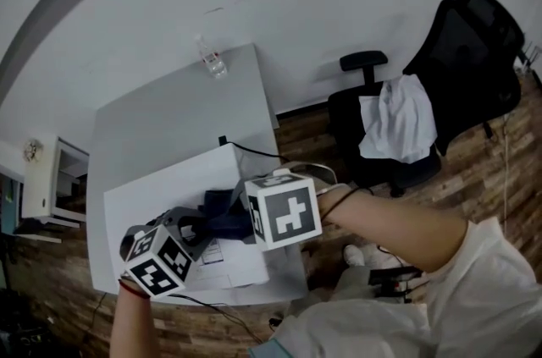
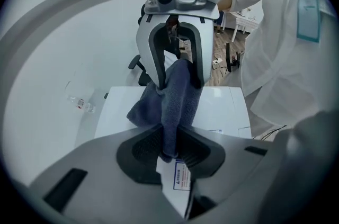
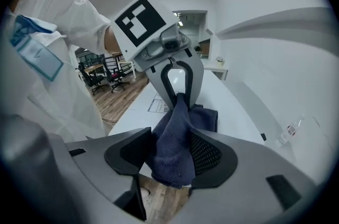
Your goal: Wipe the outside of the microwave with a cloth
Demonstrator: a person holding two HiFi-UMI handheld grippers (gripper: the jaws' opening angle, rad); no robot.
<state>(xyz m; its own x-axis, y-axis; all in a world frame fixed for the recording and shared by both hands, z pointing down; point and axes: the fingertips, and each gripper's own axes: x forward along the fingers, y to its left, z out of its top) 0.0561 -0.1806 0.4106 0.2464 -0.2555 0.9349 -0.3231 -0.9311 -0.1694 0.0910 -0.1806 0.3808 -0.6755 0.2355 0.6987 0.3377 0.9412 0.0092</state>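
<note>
The white microwave (image 1: 161,191) stands on a grey table, and I see its flat top from above. A dark blue cloth (image 1: 222,206) hangs just over that top between both grippers. My left gripper (image 2: 170,150) is shut on one end of the cloth (image 2: 177,96), with the pads pinching the fabric. My right gripper (image 3: 172,159) faces it with its jaws wide. The other end of the cloth (image 3: 175,149) lies between them against one pad, with a gap at the other pad. In the head view, the left gripper (image 1: 201,226) and right gripper (image 1: 235,217) nearly meet.
A clear water bottle (image 1: 212,60) stands at the far end of the grey table (image 1: 169,115). A black office chair draped with white fabric (image 1: 398,123) stands to the right. A small white appliance (image 1: 51,179) is at the left. A cable (image 1: 254,151) runs off the microwave's back.
</note>
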